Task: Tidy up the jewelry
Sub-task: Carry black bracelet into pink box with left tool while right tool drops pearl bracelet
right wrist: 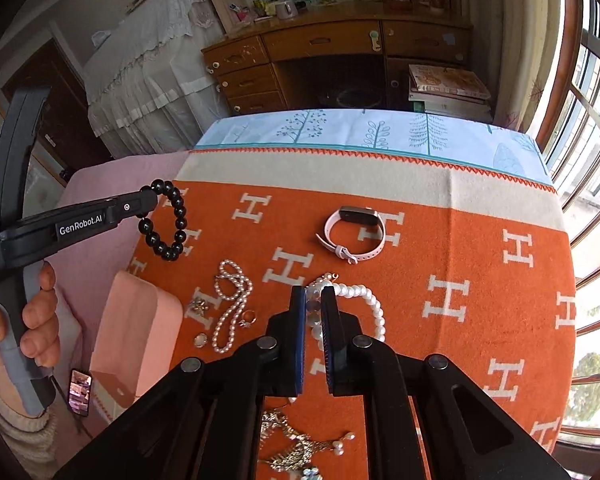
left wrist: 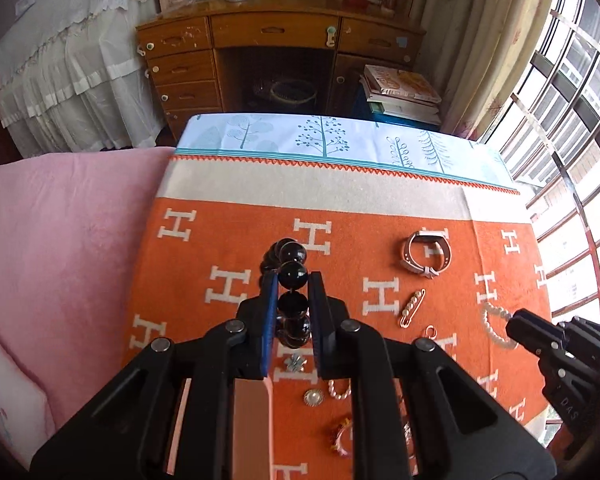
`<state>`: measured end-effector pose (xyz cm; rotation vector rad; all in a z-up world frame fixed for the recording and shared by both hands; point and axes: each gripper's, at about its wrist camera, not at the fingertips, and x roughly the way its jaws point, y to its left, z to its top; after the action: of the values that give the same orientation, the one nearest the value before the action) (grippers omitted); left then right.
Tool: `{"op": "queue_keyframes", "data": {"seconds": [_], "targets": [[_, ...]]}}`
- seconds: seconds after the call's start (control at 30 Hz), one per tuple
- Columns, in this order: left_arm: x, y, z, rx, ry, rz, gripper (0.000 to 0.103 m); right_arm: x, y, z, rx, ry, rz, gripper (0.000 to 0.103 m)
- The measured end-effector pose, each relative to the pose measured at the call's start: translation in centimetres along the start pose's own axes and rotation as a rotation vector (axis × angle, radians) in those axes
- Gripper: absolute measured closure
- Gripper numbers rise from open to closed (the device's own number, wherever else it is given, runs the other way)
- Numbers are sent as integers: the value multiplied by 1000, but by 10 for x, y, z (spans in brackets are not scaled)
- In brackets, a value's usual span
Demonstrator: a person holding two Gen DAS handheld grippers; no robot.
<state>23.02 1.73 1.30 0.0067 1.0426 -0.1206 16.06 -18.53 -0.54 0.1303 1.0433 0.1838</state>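
Left gripper (left wrist: 293,280) fingers nearly closed, clamped on black bead bracelet (left wrist: 290,268), held clear above orange cloth (left wrist: 228,248) on desk. Right gripper (right wrist: 313,300) fingers nearly closed, clamped on white pearl bracelet (right wrist: 366,300). Pink-strapped watch (right wrist: 354,232) seen lying further back on cloth. Shown only by right wrist view: hand (right wrist: 36,312) on left gripper handle, pearl necklace (right wrist: 232,308), pink box (right wrist: 136,332), full loop of black bracelet. Shown only by left wrist view: pearl hairpin (left wrist: 412,307).

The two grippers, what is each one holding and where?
Left gripper pinches the black bead bracelet by beads on one side; right gripper pinches the white pearl bracelet near its clasp end.
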Motion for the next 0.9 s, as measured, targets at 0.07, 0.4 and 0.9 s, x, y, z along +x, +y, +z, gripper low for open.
{"op": "queue_keyframes", "data": {"seconds": [0.07, 0.4, 0.9], "targets": [[-24, 11, -15, 6, -16, -3, 91, -16, 13, -6, -22, -29, 15, 95], [-60, 73, -118, -32, 17, 0, 91, -60, 96, -46, -105, -73, 135, 95], [-16, 116, -218, -135, 50, 46, 91, -26, 202, -72, -155, -47, 262, 95]]}}
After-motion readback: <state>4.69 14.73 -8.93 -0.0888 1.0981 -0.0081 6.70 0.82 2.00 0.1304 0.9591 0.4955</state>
